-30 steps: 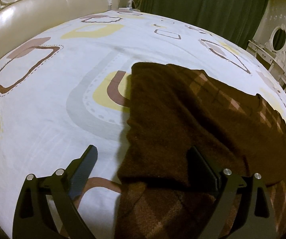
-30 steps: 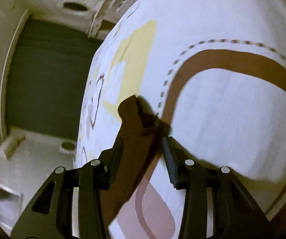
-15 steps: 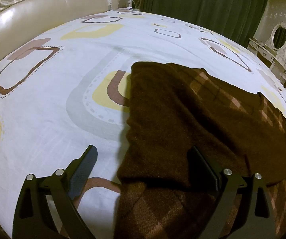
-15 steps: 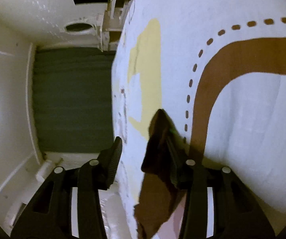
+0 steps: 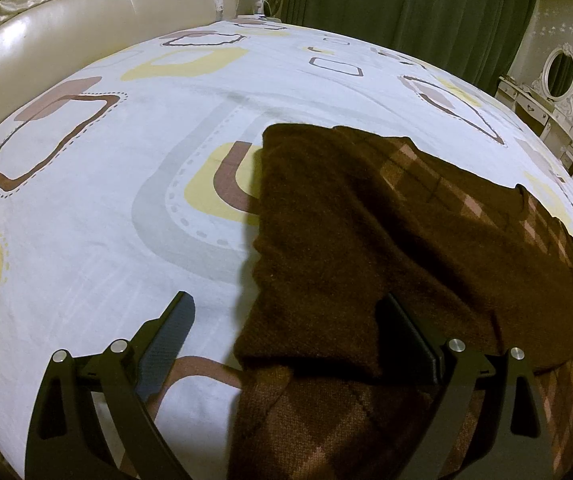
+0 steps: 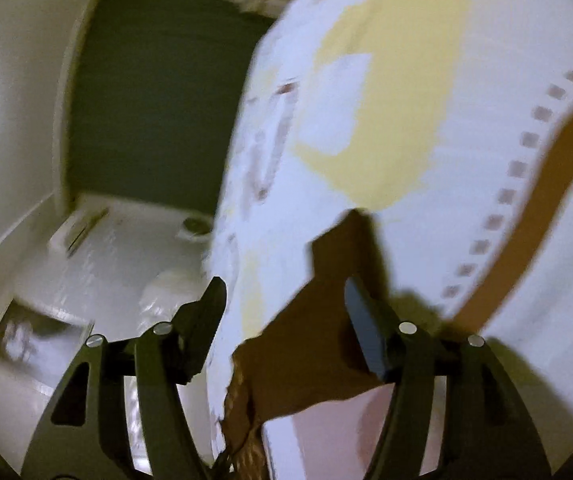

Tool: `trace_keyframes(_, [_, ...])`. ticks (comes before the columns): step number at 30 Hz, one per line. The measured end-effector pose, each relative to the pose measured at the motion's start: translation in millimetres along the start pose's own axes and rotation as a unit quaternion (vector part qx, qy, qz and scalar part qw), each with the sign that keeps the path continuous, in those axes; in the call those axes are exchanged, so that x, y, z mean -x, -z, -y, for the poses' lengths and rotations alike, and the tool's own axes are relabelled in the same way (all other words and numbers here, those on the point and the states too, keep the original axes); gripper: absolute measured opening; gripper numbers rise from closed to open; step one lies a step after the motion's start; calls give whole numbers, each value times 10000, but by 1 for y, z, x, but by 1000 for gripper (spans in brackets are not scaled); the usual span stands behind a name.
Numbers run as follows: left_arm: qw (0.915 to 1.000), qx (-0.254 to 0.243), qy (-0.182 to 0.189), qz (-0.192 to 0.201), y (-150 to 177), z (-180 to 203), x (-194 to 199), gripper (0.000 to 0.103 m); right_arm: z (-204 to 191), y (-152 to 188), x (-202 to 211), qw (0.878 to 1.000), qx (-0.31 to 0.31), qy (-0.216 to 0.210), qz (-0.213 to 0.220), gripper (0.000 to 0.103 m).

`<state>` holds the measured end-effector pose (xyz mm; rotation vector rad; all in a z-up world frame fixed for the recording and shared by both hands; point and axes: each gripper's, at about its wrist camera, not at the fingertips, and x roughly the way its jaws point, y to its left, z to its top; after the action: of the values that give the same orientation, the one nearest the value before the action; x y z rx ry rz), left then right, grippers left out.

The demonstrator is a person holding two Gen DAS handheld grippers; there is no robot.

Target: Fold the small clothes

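The left wrist view looks down over a bed [image 5: 86, 216] covered by a pale sheet printed with yellow, brown and grey rounded squares, where a dark brown knitted garment [image 5: 366, 240] with a lighter diamond check lies spread from the middle toward the right edge. One plain brown layer is folded over the checked part, and its folded edge runs near the bottom of the picture. The left gripper [image 5: 286, 312] hangs above this near edge with its jaws standing wide; the left finger is over bare sheet, the right finger is over the folded cloth, and neither presses on anything. Behind the bed are a cream tufted headboard [image 5: 86, 12], a green curtain [image 5: 406, 8] and a white dressing table with an oval mirror [image 5: 558, 72]. The right wrist view is tilted and smeared by motion blur. There the right gripper [image 6: 282, 304] has its jaws opening, and a brown corner of the garment [image 6: 326, 320] lies between them on the sheet, close along the right finger; the left finger is clear of the cloth. Whether the right finger touches the cloth I cannot tell.
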<state>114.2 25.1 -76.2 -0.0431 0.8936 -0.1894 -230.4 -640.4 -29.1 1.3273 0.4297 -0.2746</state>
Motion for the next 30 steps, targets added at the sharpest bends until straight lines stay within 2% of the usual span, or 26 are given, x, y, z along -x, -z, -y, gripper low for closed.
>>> trace_keyframes(5, [10000, -1, 0, 0, 0, 0, 0, 94, -16, 9, -5, 9987, 417, 286, -24, 61])
trace_keyframes(7, [10000, -3, -4, 0, 0, 0, 0, 94, -33, 15, -13, 9926, 869, 844, -102, 61])
trace_keyframes(8, [10000, -2, -3, 0, 0, 0, 0, 94, -39, 7, -24, 9880, 1094, 1077, -154, 61])
trace_keyframes(10, [10000, 1, 1, 2, 0, 0, 0, 94, -55, 15, -37, 9740, 1584, 1594, -293, 61])
trace_keyframes(12, [10000, 5, 7, 4, 0, 0, 0, 94, -73, 26, -51, 9535, 2099, 2129, -383, 59])
trace_keyframes(16, [10000, 7, 11, 4, 0, 1, 0, 94, -88, 44, -82, 9198, 2708, 2759, -679, 59])
trace_keyframes(18, [10000, 8, 12, 5, 0, 1, 0, 94, -96, 50, -92, 9031, 2928, 3072, -653, 57])
trace_keyframes(20, [10000, 5, 8, 4, 0, 1, 0, 94, -106, 52, -84, 8979, 3050, 3155, -349, 57])
trace_keyframes(22, [10000, 7, 12, 5, 0, 1, 0, 94, -111, 50, -78, 9013, 3041, 3087, 6, 57])
trace_keyframes(23, [10000, 8, 13, 5, 0, 1, 0, 94, -112, 50, -78, 9037, 3029, 3026, 6, 57])
trace_keyframes(25, [10000, 10, 20, 5, 0, 1, 0, 94, -112, 48, -91, 9021, 3075, 3017, -240, 57])
trace_keyframes(26, [10000, 12, 20, 7, 0, 1, 0, 94, -108, 51, -98, 8957, 3149, 3110, -424, 57])
trace_keyframes(28, [10000, 15, 24, 8, 0, 1, 0, 94, -104, 51, -105, 8906, 3152, 3217, -640, 57])
trace_keyframes(30, [10000, 12, 20, 6, 0, 2, 0, 94, -96, 53, -113, 8899, 3069, 3262, -863, 57])
